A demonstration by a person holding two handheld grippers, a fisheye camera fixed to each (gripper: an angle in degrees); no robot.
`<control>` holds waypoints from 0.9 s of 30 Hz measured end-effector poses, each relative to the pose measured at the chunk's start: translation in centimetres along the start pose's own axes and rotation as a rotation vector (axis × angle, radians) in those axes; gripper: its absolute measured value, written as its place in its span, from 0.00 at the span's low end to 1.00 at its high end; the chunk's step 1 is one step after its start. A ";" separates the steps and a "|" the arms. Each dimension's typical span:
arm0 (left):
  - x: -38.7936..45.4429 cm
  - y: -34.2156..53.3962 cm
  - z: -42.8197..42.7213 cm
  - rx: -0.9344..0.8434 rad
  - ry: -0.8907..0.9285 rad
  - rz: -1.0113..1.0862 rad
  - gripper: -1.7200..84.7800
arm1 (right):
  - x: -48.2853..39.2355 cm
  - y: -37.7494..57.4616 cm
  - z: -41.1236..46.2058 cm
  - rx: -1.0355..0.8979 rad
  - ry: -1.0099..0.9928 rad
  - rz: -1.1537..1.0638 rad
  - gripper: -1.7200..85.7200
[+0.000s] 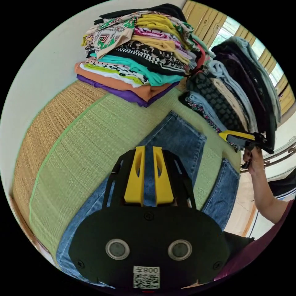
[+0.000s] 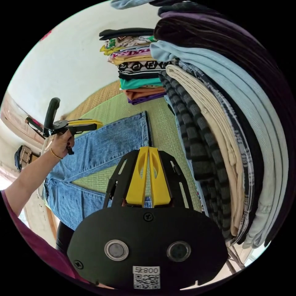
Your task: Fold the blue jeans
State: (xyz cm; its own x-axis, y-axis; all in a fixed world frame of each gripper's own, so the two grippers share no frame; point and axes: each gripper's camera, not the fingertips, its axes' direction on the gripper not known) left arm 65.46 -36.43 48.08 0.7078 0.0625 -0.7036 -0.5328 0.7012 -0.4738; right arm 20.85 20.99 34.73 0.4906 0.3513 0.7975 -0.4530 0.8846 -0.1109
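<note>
Jeans (image 1: pixel 172 138) flat on green mat (image 1: pixel 92 141) | clothes stacks (image 1: pixel 138 52) beside wall (image 1: pixel 40 71) | both grippers (image 1: pixel 149 154) (image 2: pixel 149 154) nearly pressed together, empty

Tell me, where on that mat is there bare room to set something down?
Bare green mat lies between the blue jeans and the colourful folded stack, and between the jeans' legs. It is crowded near the dark pile.

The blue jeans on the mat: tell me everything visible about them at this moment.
The blue denim jeans lie flat and unfolded on the green woven straw mat, their two legs spread apart with mat showing between them. The fabric looks mid-blue and faded, with darker stitched hems at the leg ends. One leg end lies near the stacks of folded clothes. The left gripper is over one leg; whether it touches is unclear.
</note>
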 end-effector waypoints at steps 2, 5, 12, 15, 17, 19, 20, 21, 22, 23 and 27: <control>2.4 1.9 -1.0 0.017 0.191 0.079 0.10 | 0.0 2.7 -1.9 0.009 0.029 -0.003 0.05; 6.9 5.8 -0.9 -0.102 0.245 0.216 0.12 | -0.2 8.4 -3.7 -0.044 0.088 0.022 0.11; 11.2 12.1 -0.8 -0.280 0.104 0.274 0.10 | -1.0 15.7 -2.6 -0.176 0.163 0.103 0.12; 11.9 12.3 -2.1 -0.286 0.063 0.259 0.06 | -1.5 14.8 -2.6 -0.215 0.165 0.104 0.09; 12.3 12.0 -3.9 -0.265 0.062 0.257 0.05 | -1.9 14.3 -3.8 -0.192 0.172 0.080 0.07; 12.5 11.9 -5.6 -0.222 0.093 0.243 0.05 | -1.7 13.9 -4.9 -0.184 0.171 0.078 0.06; 12.6 11.7 -6.1 -0.223 0.096 0.233 0.05 | -1.3 13.7 -5.2 -0.182 0.166 0.090 0.05; 12.5 11.7 -6.2 -0.227 0.092 0.223 0.05 | -0.8 13.7 -5.1 -0.182 0.150 0.107 0.05; 12.3 11.7 -6.2 -0.246 0.090 0.194 0.05 | -0.6 13.7 -4.7 -0.192 0.138 0.113 0.05; 12.1 12.0 -6.1 -0.267 0.082 0.189 0.05 | -0.1 13.8 -3.5 -0.243 0.119 0.130 0.05; 10.9 13.8 -10.0 -0.193 0.129 0.093 0.06 | 0.2 14.5 -5.3 -0.169 0.053 0.196 0.05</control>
State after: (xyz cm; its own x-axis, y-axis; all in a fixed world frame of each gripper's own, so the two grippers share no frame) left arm 61.17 -33.12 28.61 0.5930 0.0203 -0.8049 -0.6805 0.5470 -0.4876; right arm 18.33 35.49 30.11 0.4462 0.5326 0.7192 -0.4150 0.8352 -0.3609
